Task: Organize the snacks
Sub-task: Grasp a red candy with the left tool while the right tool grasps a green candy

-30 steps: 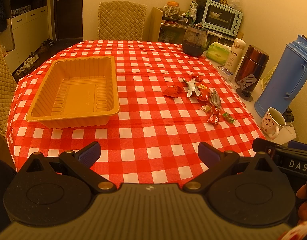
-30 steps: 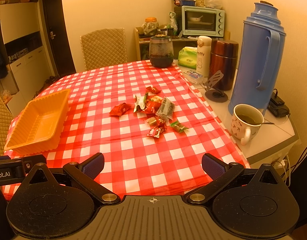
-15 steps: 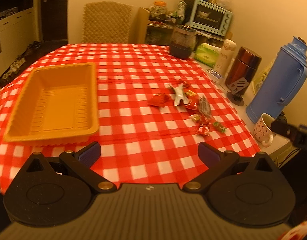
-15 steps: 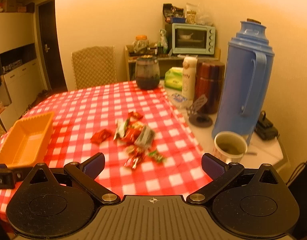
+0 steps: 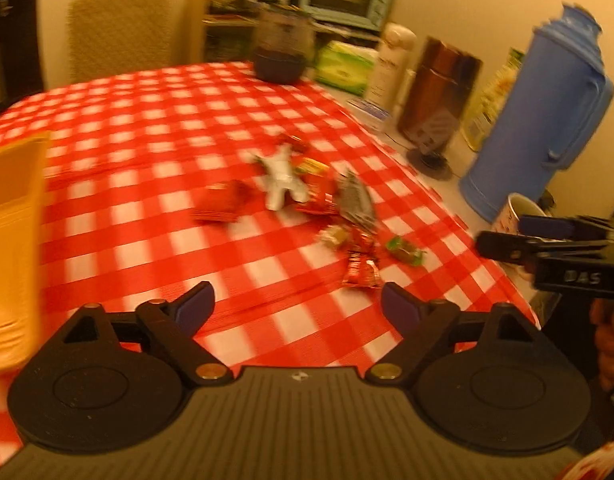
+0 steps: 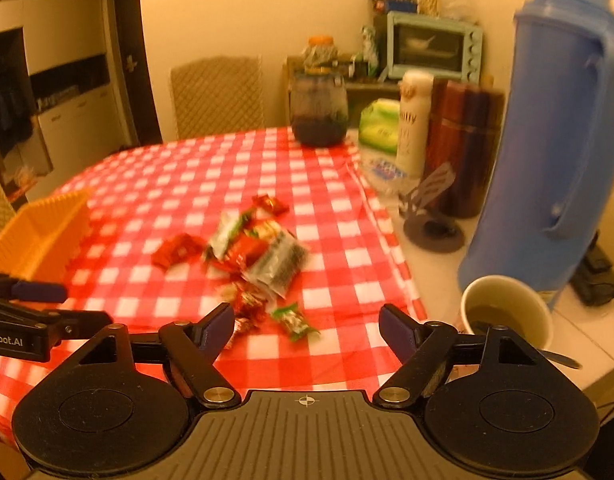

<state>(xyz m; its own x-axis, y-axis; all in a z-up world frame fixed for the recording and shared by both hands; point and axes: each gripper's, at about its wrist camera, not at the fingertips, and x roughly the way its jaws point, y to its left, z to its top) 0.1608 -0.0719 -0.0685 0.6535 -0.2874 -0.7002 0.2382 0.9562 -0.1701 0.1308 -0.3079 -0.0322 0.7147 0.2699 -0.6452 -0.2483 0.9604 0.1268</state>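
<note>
Tablecloth (image 6: pixel 235 168): red-and-white check, smooth, slight sheen.
Tray (image 6: pixel 39 236): orange plastic, ribbed walls, semi-gloss.
Snack wrappers (image 6: pixel 263 256): crinkled glossy film and foil.
Thermos (image 6: pixel 555 152): blue plastic, smooth, matt-to-satin.
Brown canister (image 6: pixel 463 140): glossy, metallic look.
Mug (image 6: pixel 507 312): glazed ceramic.
Chair cover (image 6: pixel 217 96): quilted cloth, matt.
Right gripper (image 6: pixel 307 324): matt black plastic, brass-coloured pivot pins.
Left gripper (image 5: pixel 297 306): matt black plastic, ribbed body.

I read "DAS" on the black right gripper (image 5: pixel 503 236) body and "Robot.AI" on the black left gripper (image 6: pixel 35 302) body; the snack wrapper print is too blurred.
</note>
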